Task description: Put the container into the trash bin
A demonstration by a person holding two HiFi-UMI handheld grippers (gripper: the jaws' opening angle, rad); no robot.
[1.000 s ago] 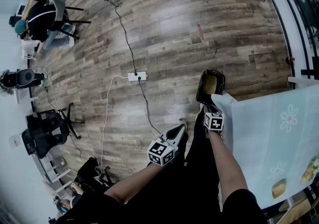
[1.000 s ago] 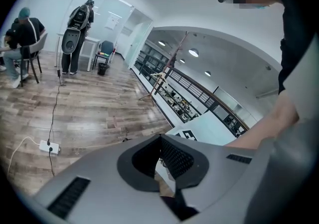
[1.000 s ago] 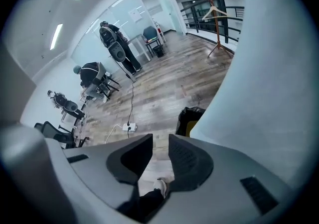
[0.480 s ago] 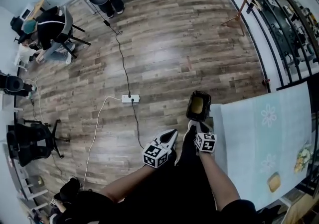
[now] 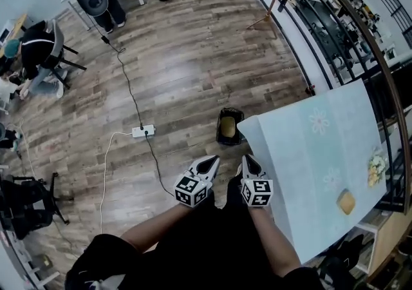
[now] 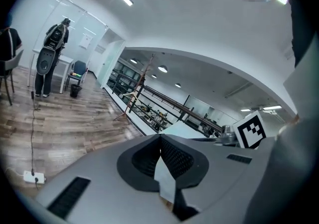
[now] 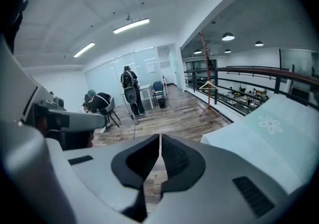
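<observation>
Left gripper (image 6: 159,138): jaws pressed together at the tips, nothing between them. Right gripper (image 7: 159,137): same, jaws closed tip to tip, empty. Head view: both sit side by side above the person's dark legs, tips pointing toward the trash bin (image 5: 221,135), well apart from it. Bin is black and stands on the wood floor (image 5: 193,69), just beside the corner of the table (image 5: 309,153) with the pale blue flowered cloth. Container (image 5: 227,127), yellowish, lies inside the bin. White power strip (image 5: 143,131) with its cable lies on the floor left of the bin.
</observation>
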